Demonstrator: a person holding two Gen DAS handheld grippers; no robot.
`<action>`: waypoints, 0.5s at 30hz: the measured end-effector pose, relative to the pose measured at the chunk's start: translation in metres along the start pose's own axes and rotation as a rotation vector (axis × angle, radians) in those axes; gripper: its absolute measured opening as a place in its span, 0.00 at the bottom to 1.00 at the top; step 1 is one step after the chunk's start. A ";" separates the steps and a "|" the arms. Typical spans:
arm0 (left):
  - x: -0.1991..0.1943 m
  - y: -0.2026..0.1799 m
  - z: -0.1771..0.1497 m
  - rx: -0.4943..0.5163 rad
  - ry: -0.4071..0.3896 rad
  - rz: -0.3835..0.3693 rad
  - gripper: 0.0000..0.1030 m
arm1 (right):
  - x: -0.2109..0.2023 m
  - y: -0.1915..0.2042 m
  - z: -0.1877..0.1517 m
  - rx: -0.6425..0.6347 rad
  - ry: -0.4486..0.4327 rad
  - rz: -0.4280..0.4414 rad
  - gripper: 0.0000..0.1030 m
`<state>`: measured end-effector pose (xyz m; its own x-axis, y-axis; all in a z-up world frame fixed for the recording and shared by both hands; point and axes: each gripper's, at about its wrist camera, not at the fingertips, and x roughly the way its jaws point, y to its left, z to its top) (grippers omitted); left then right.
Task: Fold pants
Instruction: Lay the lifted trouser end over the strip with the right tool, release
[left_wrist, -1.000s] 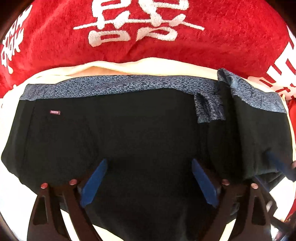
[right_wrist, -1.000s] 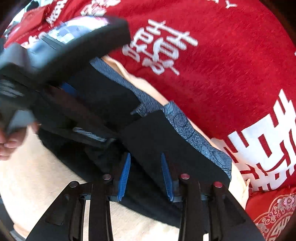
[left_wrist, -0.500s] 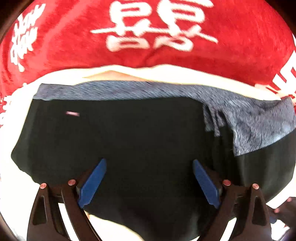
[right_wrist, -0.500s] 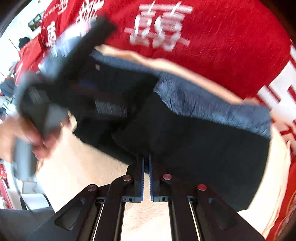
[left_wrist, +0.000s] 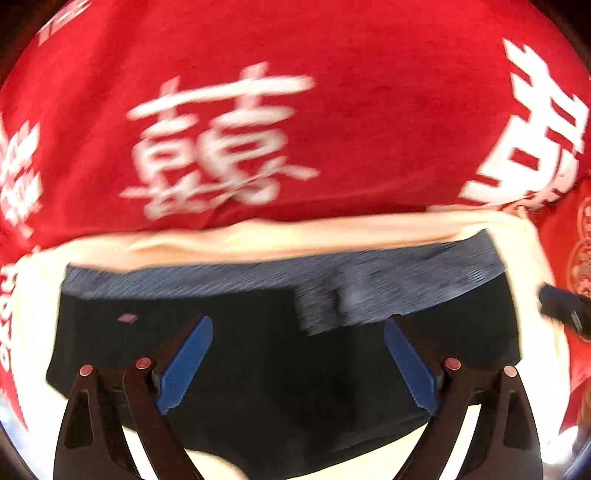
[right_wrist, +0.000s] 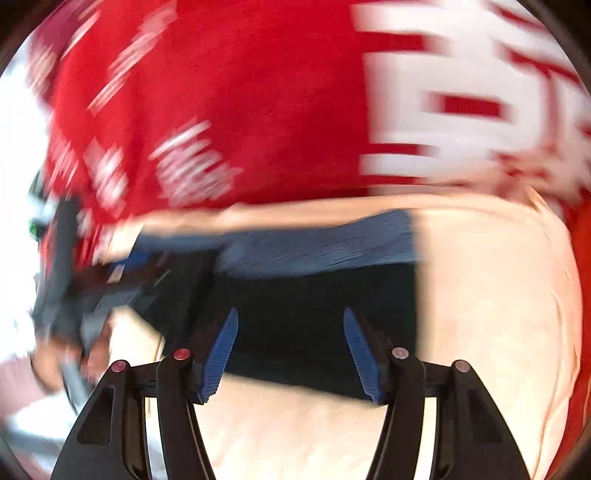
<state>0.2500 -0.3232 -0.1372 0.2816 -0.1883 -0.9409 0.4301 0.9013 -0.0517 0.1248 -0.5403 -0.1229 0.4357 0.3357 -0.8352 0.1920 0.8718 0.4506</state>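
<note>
The left gripper (left_wrist: 297, 360) has its jaws wide apart and holds nothing; its blue pads (left_wrist: 184, 363) hang over the black pants (left_wrist: 258, 369) and do not pinch them; the right gripper (right_wrist: 291, 356) has its jaws partly apart and opening, with nothing held between them, only black cloth showing below the gap; the pants are folded into a wide, short, dark block; along the far edge runs a waistband (left_wrist: 221, 280) of speckled blue-grey; near the right side a flap of that band (left_wrist: 332, 306) drops down over the black part, so one layer lies on top of another there; a tiny pink label (left_wrist: 127, 316) sits on the black cloth near the left side; the near edge of the pants curves and looks a bit uneven; in the right view the right edge of the pants is straight and neat; the pants lie flat on a cream cloth (left_wrist: 258, 240), which shows on all sides of them; past the cream cloth is a red blanket (left_wrist: 369, 110) with big white signs on it; in the right view the other gripper and a hand (right_wrist: 92, 354) show at the left, too blurred to tell more.
</note>
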 end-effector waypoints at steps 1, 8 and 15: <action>0.005 -0.011 0.005 0.011 0.002 -0.012 0.92 | 0.001 -0.022 0.009 0.060 -0.002 0.001 0.62; 0.067 -0.055 0.007 0.046 0.103 -0.005 0.92 | 0.062 -0.127 0.030 0.395 0.088 0.294 0.56; 0.078 -0.044 -0.025 0.012 0.162 0.000 0.93 | 0.072 -0.134 0.019 0.438 0.137 0.409 0.25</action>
<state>0.2321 -0.3675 -0.2164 0.1397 -0.1220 -0.9827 0.4408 0.8963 -0.0486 0.1470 -0.6397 -0.2373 0.4390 0.6805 -0.5867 0.3891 0.4446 0.8068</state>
